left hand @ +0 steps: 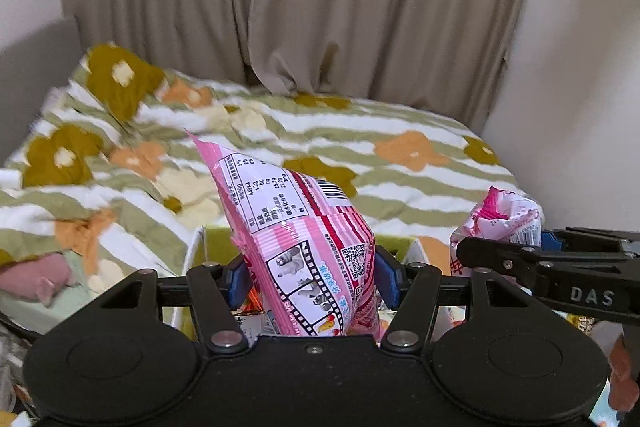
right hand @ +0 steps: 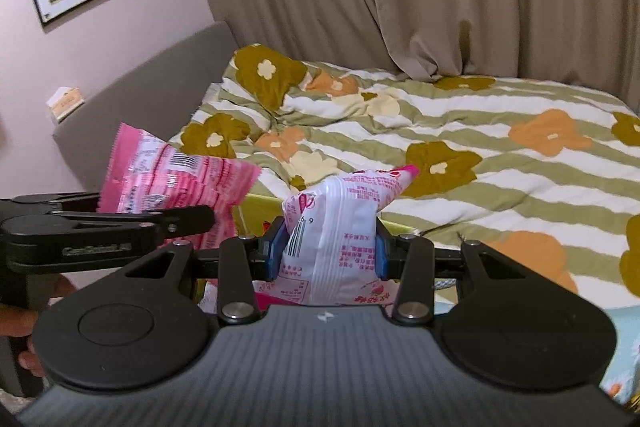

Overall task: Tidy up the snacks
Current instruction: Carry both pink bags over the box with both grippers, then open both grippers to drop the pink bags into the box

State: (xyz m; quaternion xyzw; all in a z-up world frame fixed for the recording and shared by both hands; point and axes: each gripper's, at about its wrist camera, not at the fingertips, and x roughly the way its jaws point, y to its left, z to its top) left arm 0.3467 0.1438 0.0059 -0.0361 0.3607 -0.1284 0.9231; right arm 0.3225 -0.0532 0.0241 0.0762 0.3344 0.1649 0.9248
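My left tongs [left hand: 306,273] tilt down over the bed [left hand: 400,131], clamping a crinkly pink striped bag [left hand: 296,227]. My right tongs [right hand: 330,247] angle likewise beside them, gripping a glossy white packet [right hand: 336,223].

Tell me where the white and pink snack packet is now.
The white and pink snack packet is clamped in the right claw, above the flowered bedspread, right of the pink striped packet.

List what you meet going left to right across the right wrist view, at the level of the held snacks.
Left tool → pink striped snack bag → white and pink snack bag in the right tool → flowered bedspread.
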